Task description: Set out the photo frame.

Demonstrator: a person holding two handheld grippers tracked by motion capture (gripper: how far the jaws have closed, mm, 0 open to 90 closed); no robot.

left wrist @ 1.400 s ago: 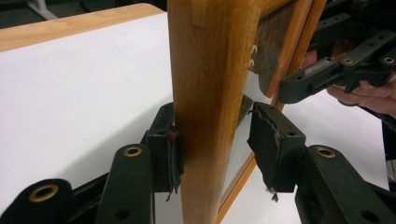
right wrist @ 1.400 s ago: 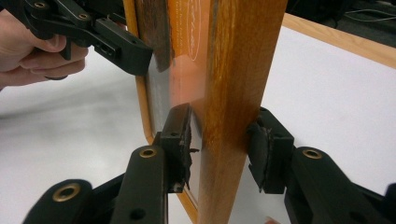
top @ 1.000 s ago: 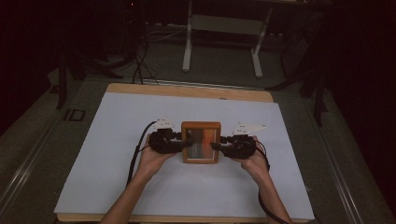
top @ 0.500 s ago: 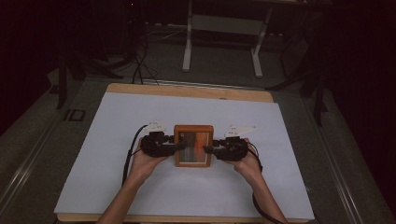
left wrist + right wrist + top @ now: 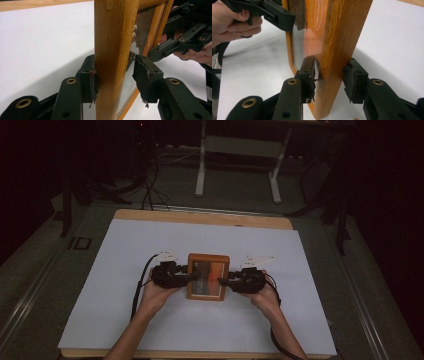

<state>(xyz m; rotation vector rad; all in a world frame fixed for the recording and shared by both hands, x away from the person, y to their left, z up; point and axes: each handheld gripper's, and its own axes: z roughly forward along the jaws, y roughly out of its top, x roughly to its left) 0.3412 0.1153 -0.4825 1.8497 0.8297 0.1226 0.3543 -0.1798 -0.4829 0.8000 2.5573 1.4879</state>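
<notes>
Gripping wooden frame (image 5: 208,276), picture inside, both tools

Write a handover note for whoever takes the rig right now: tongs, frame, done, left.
Left tongs: shut on the left side rail of the wooden picture frame.
Right tongs: shut on its right side rail.
Frame: held between both tongs over the white table cover, near the middle, glass side up and slightly tilted.
Done: two-handed grip is set.
Left: probably carry the frame to its spot, set it down, open both tongs.

Both grippers have carried the wooden frame (image 5: 208,276) nearer the person, slightly leftward.
</notes>
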